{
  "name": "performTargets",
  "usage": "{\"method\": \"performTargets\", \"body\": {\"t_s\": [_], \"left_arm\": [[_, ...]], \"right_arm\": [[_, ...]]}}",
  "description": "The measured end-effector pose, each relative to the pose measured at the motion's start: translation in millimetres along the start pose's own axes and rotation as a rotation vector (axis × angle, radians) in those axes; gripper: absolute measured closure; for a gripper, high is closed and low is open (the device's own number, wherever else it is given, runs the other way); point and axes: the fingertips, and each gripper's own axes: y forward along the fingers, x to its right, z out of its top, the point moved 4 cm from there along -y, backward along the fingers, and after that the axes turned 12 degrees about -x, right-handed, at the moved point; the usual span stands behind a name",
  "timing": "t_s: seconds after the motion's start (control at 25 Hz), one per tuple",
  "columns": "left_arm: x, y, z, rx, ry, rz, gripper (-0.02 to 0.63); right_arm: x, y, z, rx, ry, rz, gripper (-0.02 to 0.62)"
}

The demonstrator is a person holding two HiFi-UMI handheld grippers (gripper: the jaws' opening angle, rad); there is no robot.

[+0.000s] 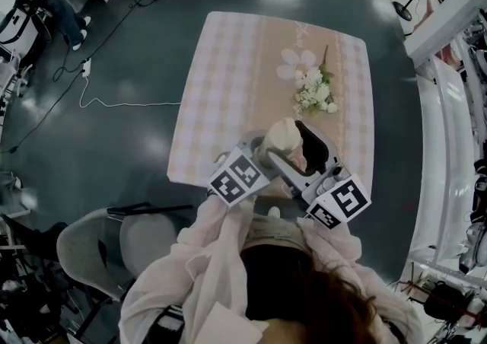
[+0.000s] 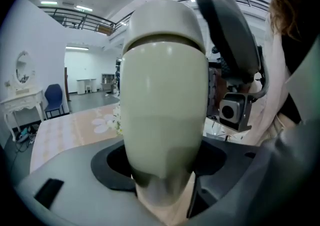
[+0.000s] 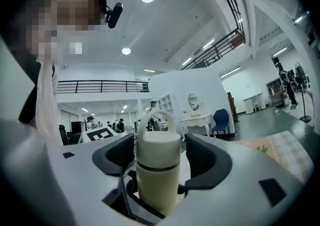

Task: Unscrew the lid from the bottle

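Cream bottle (image 2: 165, 120), loop-handled lid (image 3: 158, 145) still on, clamped in left tool (image 2: 162, 162); lid untouched between parted jaws of right tool (image 3: 160, 156).

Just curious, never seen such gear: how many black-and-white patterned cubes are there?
2: left cube and right cube, side by side by the table's near edge. None seems hidden.

The left gripper (image 2: 162, 162) is closed on the bottle (image 2: 165, 95), whose lower body is clamped between its fingers (image 2: 112, 167). The right gripper (image 3: 160, 155) is held level with its fingers (image 3: 207, 157) spread. The lid (image 3: 158, 142) stands between them unpressed, and a gap shows beside one finger. Both grippers are held close together before the chest, with the sleeved forearms (image 1: 221, 232) bent inward.
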Motion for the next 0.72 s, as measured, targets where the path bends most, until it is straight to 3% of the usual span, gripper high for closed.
{"method": "performTargets", "body": {"t_s": [0.24,0.52,0.72], "left_arm": [[8.8,4.5,-6.7,-0.027,0.042,-0.051,0.291],[20.6,-1.5,-6.8,0.001,0.174,-0.192,0.291],[25.6,-4.9,-6.6,0.01,0.22,-0.281,0.291]], "right_arm": [[-1.4,-2.6,-4.5,-0.03,-0.026,0.026,0.298],[-8.9,-13.3,-3.0,-0.005,-0.052,0.14,0.301],[-12.5,-15.7,-1.3,0.009,-0.063,0.18,0.301]]}}
